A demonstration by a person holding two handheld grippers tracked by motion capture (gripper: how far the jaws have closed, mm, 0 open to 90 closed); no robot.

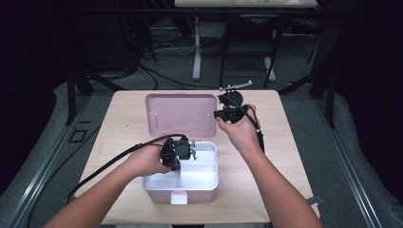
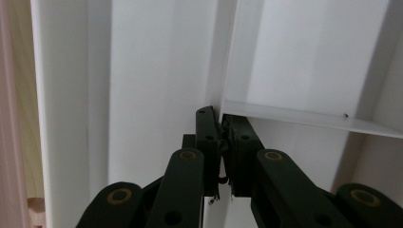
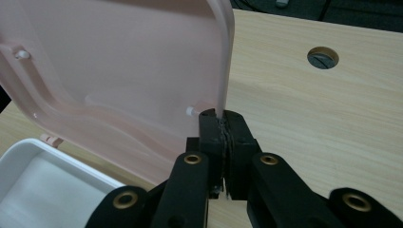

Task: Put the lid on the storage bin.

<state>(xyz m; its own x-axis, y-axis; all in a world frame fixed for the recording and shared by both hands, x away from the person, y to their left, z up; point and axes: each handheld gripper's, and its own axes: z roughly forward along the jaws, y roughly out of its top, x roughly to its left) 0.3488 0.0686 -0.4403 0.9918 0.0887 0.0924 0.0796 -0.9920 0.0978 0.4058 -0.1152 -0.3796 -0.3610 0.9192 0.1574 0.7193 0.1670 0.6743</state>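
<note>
A white storage box (image 1: 209, 183) stands on the table with its pink lid (image 1: 180, 114) raised at the back. My left gripper (image 1: 183, 149) reaches into the box from the left. In the left gripper view, the left gripper (image 2: 222, 118) is shut on the thin white divider (image 2: 223, 66) between the compartments. My right gripper (image 1: 221, 113) is at the lid's right side. In the right gripper view, the right gripper (image 3: 222, 116) is shut on the lid's rim (image 3: 227, 61), and the pink lid (image 3: 119, 71) tilts up over the white box (image 3: 28, 166).
The wooden table (image 1: 280, 142) has bare room to the right and left of the box. A round cable hole (image 3: 323, 57) lies in the tabletop beyond the lid. Cables trail off the left edge, and stands and a desk frame (image 1: 196, 52) are behind the table.
</note>
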